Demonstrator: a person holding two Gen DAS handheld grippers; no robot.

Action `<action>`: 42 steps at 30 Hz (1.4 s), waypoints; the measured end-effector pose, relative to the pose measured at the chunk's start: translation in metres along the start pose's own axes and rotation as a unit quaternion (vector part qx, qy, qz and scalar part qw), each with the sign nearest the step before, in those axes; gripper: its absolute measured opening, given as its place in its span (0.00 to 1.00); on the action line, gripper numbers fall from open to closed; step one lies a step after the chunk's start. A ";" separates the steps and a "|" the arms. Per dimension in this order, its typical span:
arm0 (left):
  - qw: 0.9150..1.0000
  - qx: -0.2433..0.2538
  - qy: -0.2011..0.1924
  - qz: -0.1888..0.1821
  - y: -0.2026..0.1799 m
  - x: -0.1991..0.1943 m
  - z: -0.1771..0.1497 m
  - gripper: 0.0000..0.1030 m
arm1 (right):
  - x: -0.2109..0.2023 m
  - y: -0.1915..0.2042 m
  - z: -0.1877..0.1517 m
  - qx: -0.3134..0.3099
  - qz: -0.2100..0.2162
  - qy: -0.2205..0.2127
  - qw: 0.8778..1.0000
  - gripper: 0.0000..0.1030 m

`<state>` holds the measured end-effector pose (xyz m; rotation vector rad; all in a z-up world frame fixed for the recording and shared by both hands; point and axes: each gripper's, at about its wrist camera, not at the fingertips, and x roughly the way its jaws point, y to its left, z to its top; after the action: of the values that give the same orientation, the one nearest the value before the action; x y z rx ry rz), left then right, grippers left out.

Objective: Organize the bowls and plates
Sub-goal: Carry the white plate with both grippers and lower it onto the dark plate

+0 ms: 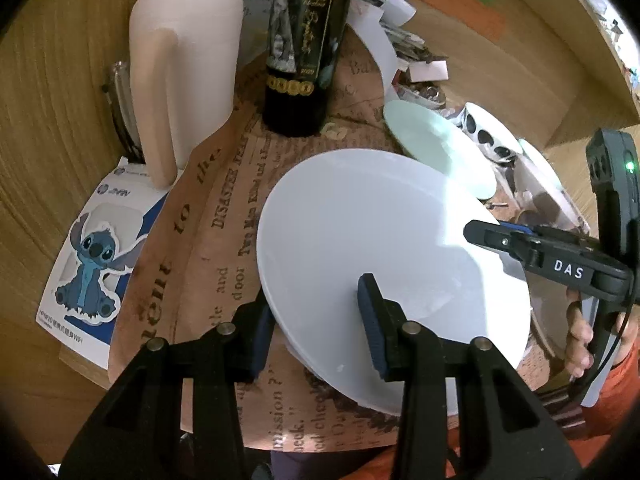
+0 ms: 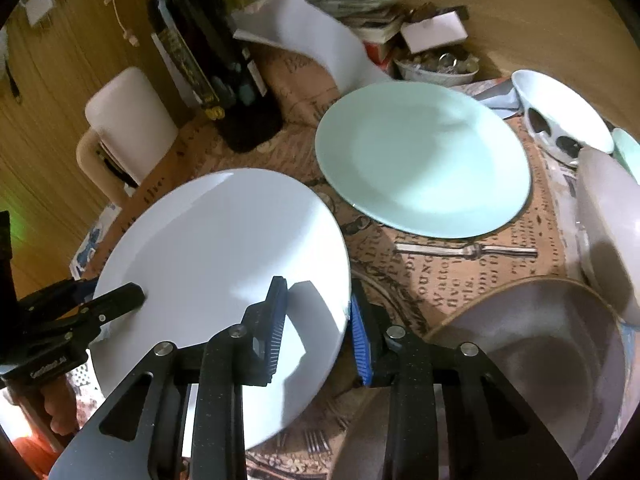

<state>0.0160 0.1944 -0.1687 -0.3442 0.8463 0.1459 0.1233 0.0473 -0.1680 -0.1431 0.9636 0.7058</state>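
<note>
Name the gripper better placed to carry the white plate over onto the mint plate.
Right, probably. The right gripper straddles the white plate's rim on the side facing the mint plate. The left gripper grips the far rim, so it would reach across.

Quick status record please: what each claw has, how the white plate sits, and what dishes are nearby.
left claw: clamped on white plate, near-left rim
right claw: clamped on the same plate, opposite rim
white plate: tilted, held by both claws
mint plate: flat on the printed cloth, just beyond
spotted bowl: far right
brown bowl: near right
wine bottle: upright behind
</note>
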 end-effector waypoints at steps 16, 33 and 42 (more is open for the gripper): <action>0.997 0.056 -0.055 -0.030 -0.063 -0.019 0.015 0.39 | -0.068 -0.034 -0.014 0.035 -0.023 -0.080 0.996 0.26; 0.991 0.108 -0.039 -0.069 -0.136 0.000 -0.002 0.39 | -0.109 -0.089 -0.063 0.076 -0.061 -0.087 0.991 0.26; 0.990 0.118 -0.020 -0.069 -0.161 0.018 -0.010 0.39 | -0.112 -0.112 -0.084 0.096 -0.062 -0.076 0.991 0.26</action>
<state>0.0626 0.0398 -0.1498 -0.1761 0.7873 -0.0758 0.0908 -0.1280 -0.1490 0.0195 0.8629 0.4994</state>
